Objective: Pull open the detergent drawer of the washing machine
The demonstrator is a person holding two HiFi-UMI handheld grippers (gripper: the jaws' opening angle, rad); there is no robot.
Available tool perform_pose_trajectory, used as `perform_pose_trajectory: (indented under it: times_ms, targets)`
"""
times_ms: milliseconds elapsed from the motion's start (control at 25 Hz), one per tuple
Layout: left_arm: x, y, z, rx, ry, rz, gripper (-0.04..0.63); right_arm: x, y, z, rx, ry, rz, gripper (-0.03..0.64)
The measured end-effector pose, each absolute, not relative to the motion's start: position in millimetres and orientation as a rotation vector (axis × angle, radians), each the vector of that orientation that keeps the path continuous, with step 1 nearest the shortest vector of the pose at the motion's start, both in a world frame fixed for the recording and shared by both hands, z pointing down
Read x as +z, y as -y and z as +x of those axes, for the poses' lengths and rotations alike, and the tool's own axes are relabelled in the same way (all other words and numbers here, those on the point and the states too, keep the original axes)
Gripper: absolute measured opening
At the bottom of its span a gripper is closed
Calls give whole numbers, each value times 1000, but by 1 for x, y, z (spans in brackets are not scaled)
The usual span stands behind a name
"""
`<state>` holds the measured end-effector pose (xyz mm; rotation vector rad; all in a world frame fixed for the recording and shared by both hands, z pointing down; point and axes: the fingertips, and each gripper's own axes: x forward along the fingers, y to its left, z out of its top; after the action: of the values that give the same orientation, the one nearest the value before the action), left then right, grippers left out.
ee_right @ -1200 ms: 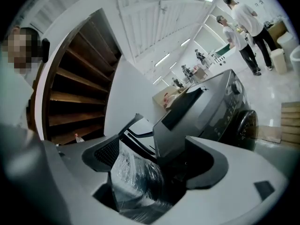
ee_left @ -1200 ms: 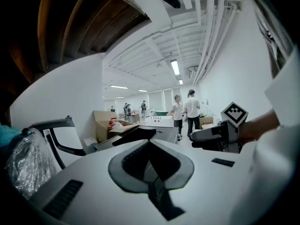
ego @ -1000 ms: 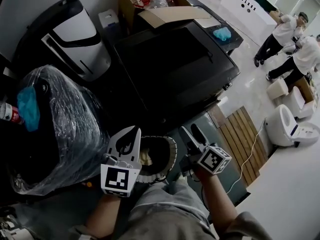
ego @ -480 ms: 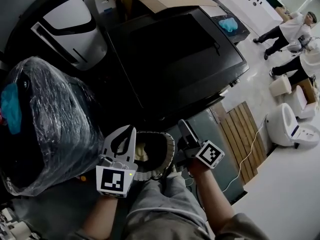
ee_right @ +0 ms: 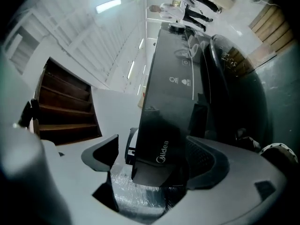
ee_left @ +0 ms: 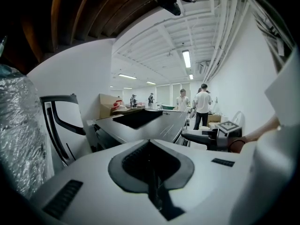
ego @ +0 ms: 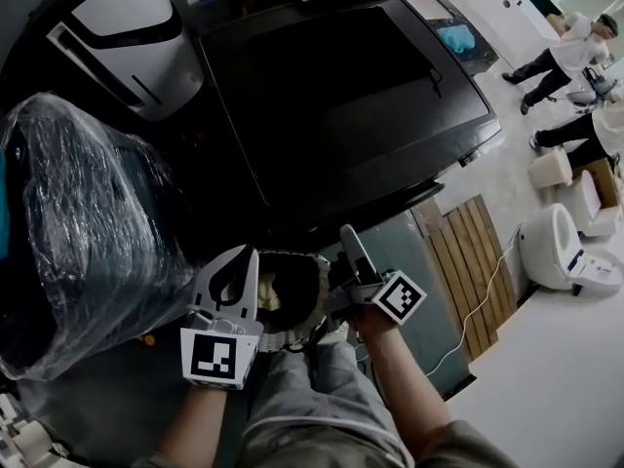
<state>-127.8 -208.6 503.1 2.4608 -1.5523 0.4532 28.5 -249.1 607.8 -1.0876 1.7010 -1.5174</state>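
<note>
The black washing machine [ego: 351, 115] fills the middle of the head view. In the right gripper view its dark front panel [ee_right: 176, 74] runs away from me, and the near end piece marked Midea, the detergent drawer front [ee_right: 161, 149], lies between my jaws. My right gripper [ego: 348, 245] [ee_right: 154, 154] is open, its jaws on either side of that end piece, with a gap showing on the left. My left gripper [ego: 242, 261] [ee_left: 149, 146] is shut on nothing and hangs left of the right one, below the machine's front edge.
A plastic-wrapped machine [ego: 88, 222] stands at the left, with a white-and-black appliance [ego: 117, 18] behind it. A round beige-rimmed opening [ego: 288, 295] lies between the grippers. Wooden slats [ego: 478, 261], white toilets [ego: 561, 252] and people [ego: 570, 42] are on the right.
My right gripper has moved forward and a little left, up to the machine's front corner. The left gripper has kept its place beside it and stays shut.
</note>
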Motion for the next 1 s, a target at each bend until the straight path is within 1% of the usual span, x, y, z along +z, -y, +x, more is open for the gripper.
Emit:
perform_pose_trajectory:
  times_ms: [240,440,1000]
  targets:
    - [527,210,-124,462,1552,2437,17,632,255,27,-1534,-1657,-1039,422]
    - [540,211,-124,483,1573,2417,17,629,263,22,-1482,-1647,-950,430]
    - [554,202,-127,503,1599,2385,17,632,277,8,-1478,-1652,-874,433]
